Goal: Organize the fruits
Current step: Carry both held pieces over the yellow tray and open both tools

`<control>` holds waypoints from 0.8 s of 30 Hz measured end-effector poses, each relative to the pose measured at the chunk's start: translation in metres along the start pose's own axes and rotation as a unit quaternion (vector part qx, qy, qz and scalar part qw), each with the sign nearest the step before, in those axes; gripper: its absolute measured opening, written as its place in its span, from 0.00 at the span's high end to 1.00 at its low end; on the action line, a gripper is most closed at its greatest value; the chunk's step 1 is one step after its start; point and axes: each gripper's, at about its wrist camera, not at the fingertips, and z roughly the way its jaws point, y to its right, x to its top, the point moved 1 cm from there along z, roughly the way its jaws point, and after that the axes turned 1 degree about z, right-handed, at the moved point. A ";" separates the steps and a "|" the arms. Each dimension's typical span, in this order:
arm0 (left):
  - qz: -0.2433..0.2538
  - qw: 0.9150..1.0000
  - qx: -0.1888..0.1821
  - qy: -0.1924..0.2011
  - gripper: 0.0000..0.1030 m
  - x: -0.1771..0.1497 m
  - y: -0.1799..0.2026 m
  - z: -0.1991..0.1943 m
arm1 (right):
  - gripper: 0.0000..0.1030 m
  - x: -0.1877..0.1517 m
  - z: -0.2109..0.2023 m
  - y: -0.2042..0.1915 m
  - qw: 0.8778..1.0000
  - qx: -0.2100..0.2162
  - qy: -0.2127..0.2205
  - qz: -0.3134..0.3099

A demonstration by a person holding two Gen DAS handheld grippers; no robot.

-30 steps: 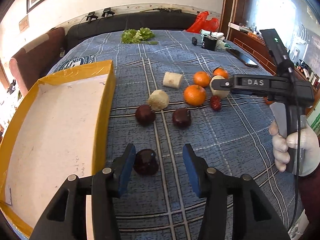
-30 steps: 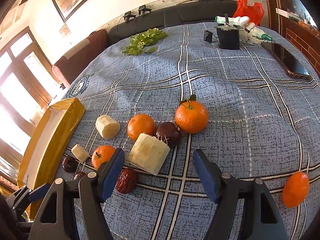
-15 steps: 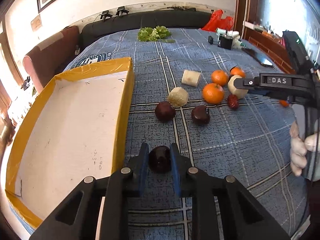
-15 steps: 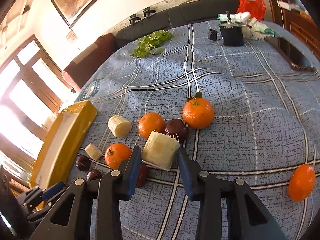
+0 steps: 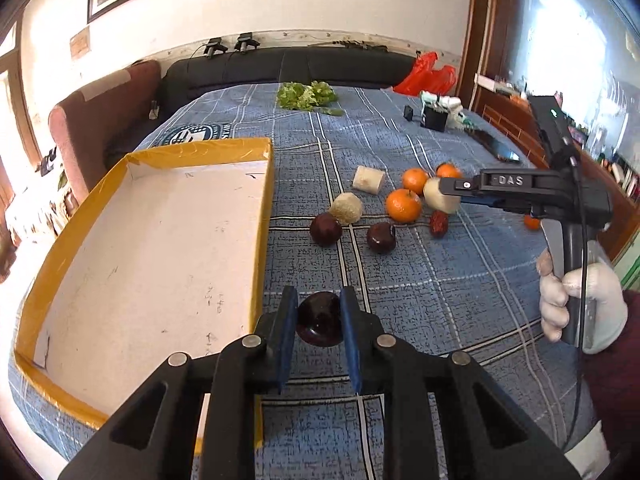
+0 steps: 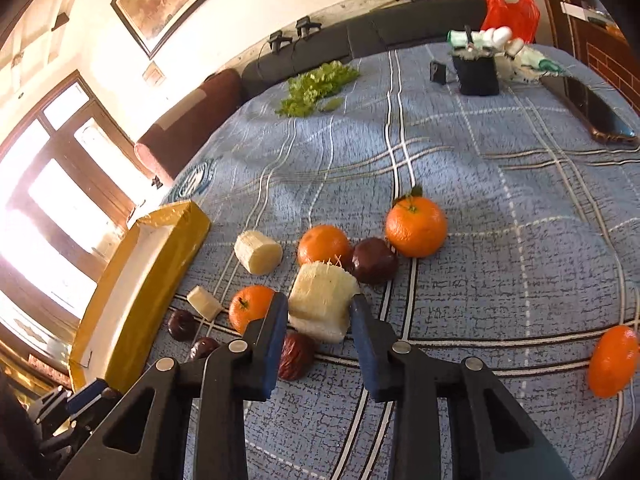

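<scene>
A shallow cardboard box with yellow taped walls and a white floor (image 5: 120, 240) is laid on the blue checked bedspread (image 5: 440, 280) at the far left of the scene. Just right of the box's near end, a dark maroon round fruit (image 5: 319, 318) is clamped between the blue pads of the left tool (image 5: 319, 316), whose jaws are closed onto it.

Further right of the box, loose fruit is scattered on the bedspread: two more dark maroon fruits (image 5: 326, 229), a pale fibrous peeled chunk (image 5: 346, 209), a cream cylindrical cut piece (image 5: 368, 179), and orange tangerines (image 5: 403, 205). A wrinkled red date (image 5: 439, 223) lies beyond them, still further from the box.

Right of that cluster, a pale cream fibrous block (image 6: 322, 300) is gripped between the pads of the right tool (image 6: 320, 312), whose jaws have just been closing onto it. That tool's handle is grasped by a white-gloved hand (image 5: 580, 304).

One tangerine (image 6: 612, 360) is left alone, furthest right of the box. A bunch of green leaves (image 5: 306, 95) lies beyond the box's far end.
</scene>
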 end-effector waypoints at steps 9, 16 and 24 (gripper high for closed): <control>-0.042 0.998 -0.035 0.013 0.80 0.003 -0.024 -0.016 | 0.82 0.003 -0.022 -0.009 1.000 -0.002 0.017 -0.007; -0.035 0.998 -0.055 0.013 0.80 -0.001 -0.017 -0.015 | 0.33 -0.002 -0.010 0.003 0.999 -0.028 0.003 0.015; -0.047 0.997 -0.056 0.023 0.80 0.003 -0.021 -0.020 | 0.61 -0.011 0.011 -0.014 0.997 -0.055 -0.023 -0.038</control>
